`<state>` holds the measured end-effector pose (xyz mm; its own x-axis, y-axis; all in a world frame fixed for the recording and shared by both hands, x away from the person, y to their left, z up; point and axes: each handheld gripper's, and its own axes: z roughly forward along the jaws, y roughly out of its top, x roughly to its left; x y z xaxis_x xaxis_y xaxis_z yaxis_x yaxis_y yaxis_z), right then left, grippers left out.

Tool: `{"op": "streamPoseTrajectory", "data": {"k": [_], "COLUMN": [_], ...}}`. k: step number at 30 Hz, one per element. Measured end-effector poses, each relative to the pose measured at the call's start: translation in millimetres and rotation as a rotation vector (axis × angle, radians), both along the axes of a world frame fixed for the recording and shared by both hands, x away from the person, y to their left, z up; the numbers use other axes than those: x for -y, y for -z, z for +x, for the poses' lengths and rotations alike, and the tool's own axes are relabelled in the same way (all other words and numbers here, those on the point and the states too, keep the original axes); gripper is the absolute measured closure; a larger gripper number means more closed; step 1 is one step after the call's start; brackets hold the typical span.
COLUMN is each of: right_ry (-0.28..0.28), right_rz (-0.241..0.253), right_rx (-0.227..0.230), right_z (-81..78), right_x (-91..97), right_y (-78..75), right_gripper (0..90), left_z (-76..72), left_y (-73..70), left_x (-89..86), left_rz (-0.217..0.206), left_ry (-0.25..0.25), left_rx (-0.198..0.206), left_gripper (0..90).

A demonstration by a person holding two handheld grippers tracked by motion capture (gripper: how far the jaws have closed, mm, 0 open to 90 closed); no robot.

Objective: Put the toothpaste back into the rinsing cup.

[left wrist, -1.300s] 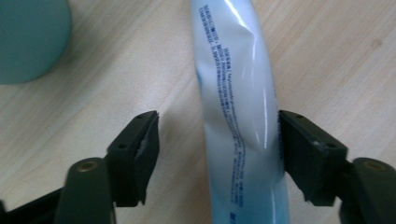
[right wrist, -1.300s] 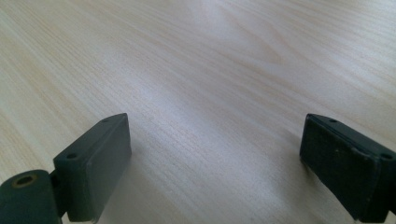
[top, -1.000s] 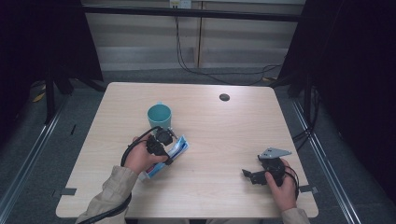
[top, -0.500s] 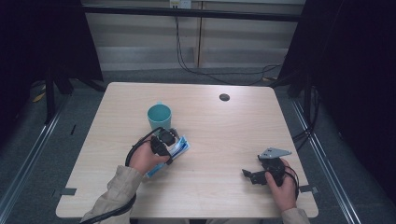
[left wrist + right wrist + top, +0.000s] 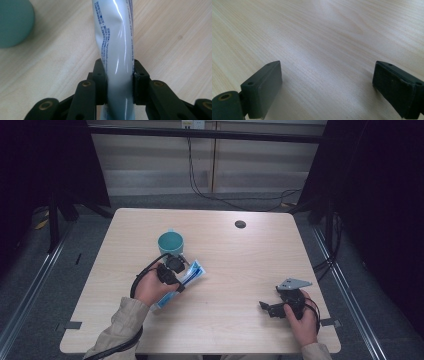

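A white and blue tube (image 5: 187, 276) lies on the wooden table (image 5: 240, 265), just right of a teal cup (image 5: 170, 241). My left gripper (image 5: 172, 270) is shut on the tube. In the left gripper view the tube (image 5: 117, 50) runs up between the two black pads (image 5: 140, 82), squeezed at its middle, with the teal cup (image 5: 13, 22) at the upper left. My right gripper (image 5: 265, 307) rests near the table's front right, held by a hand. In the right gripper view my right gripper (image 5: 327, 87) stands open over bare wood.
A small dark round hole (image 5: 240, 224) sits near the table's far edge. Black cables (image 5: 145, 275) loop beside the left hand. Dark frame posts and floor rails stand around the table.
The left gripper and the tube have shifted very slightly. The right gripper has stayed in place.
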<state>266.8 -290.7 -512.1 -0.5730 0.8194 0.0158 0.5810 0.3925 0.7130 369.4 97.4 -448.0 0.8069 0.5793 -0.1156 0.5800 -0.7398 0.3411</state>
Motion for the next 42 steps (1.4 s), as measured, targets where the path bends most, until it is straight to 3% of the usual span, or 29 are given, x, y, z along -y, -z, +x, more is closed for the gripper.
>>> {"op": "streamPoseTrajectory", "data": {"k": [13, 33, 42], "right_ry": [0.000, -0.001, -0.001], "right_rz": [0.000, 0.000, 0.000], "right_rx": [0.001, 0.001, 0.001], "right_z": [0.1, 0.1, 0.1], "right_x": [0.0, 0.0, 0.1], "right_y": [0.1, 0.1, 0.1], "right_gripper": [8.4, 8.4, 8.4], "left_z": [0.6, 2.3, 4.2], "left_y": [-17.3, -28.2, -33.9], "left_x": [-9.1, -16.9, -20.3], "left_rz": [-0.135, -0.240, -0.289], "left_ry": [-0.002, -0.050, -0.100], "left_rx": [0.087, 0.141, 0.165], "left_gripper": [70.1, 70.1, 70.1]}}
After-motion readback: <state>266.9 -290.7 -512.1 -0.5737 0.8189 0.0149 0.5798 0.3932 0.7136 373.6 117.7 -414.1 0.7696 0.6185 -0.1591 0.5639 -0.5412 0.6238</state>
